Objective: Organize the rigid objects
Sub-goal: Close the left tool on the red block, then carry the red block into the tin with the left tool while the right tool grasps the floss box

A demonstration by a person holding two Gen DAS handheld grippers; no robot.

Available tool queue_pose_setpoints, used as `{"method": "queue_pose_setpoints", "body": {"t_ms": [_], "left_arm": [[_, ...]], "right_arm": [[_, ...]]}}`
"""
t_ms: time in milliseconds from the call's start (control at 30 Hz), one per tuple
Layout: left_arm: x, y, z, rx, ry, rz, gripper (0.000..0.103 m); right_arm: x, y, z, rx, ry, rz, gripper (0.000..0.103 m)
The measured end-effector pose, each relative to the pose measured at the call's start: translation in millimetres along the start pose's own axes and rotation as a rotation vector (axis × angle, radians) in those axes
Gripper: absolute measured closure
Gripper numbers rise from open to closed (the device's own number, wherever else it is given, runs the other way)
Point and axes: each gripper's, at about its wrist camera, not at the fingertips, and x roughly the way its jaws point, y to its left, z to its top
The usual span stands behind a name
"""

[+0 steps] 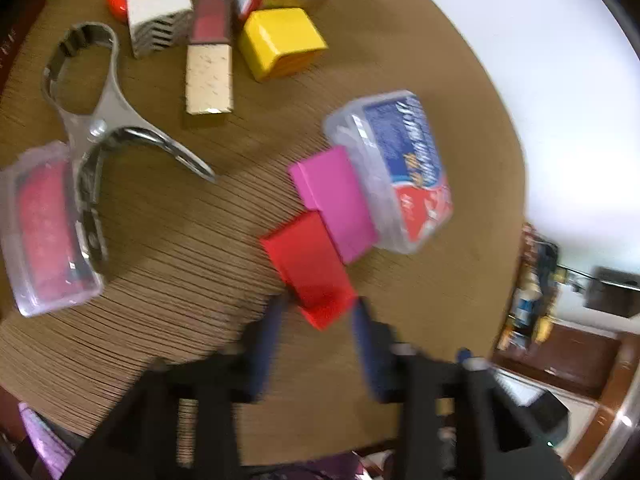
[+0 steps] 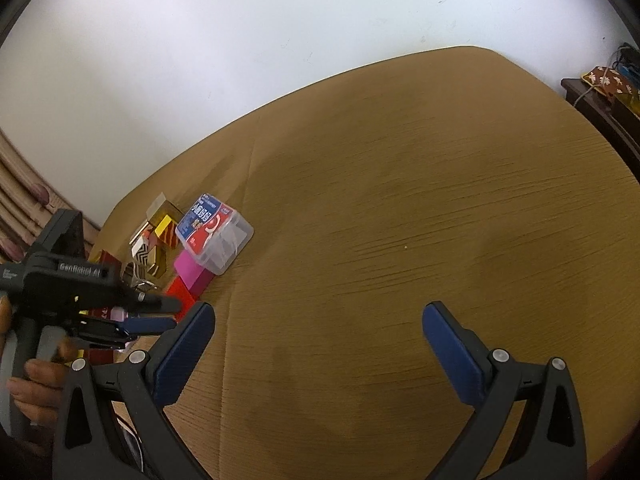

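Far left on table, I'm seeing tongs lying half open, gripping nothing, one arm touching clear box holding something red.

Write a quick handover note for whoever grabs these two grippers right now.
Left gripper: jaws around the near end of the red block, contact unclear through blur.
Right gripper: open, empty, over bare table.
Red block, pink block and clear blue-label case sit in a touching row; yellow box and metal tool lie loose farther back.
Left: keep sorting.
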Motion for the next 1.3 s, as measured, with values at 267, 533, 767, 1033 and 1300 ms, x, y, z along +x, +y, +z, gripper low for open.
{"method": "queue_pose_setpoints", "body": {"t_ms": [267,533,767,1033,1300], "left_arm": [[2.3,-6.8,14.7,-0.037,0.010,0.030,0.054],[5.3,-18.9,11.5,-0.011,0.002,0.101,0.068],[-18.7,17.0,6.6,0.049,-0.038,0.058,0.070],[-49.9,43.6,-25.2,0.129,-0.085,-0.001,0.070],[-94.7,67.0,-51.2,0.149,-0.153,-0.030,0.070]], "right_arm": [[7.0,-7.0,-3.4,0.024,0.028,0.022,0.000],[11.1,-7.0,-7.8,0.035,0.045,0.038,0.000],[4.0,-9.8,-6.4,0.036,0.029,0.027,0.000],[-3.6,27.5,27.1,-0.169,-0.017,0.013,0.000],[57.8,117.5,77.8,-0.606,0.117,-0.021,0.000]]}}
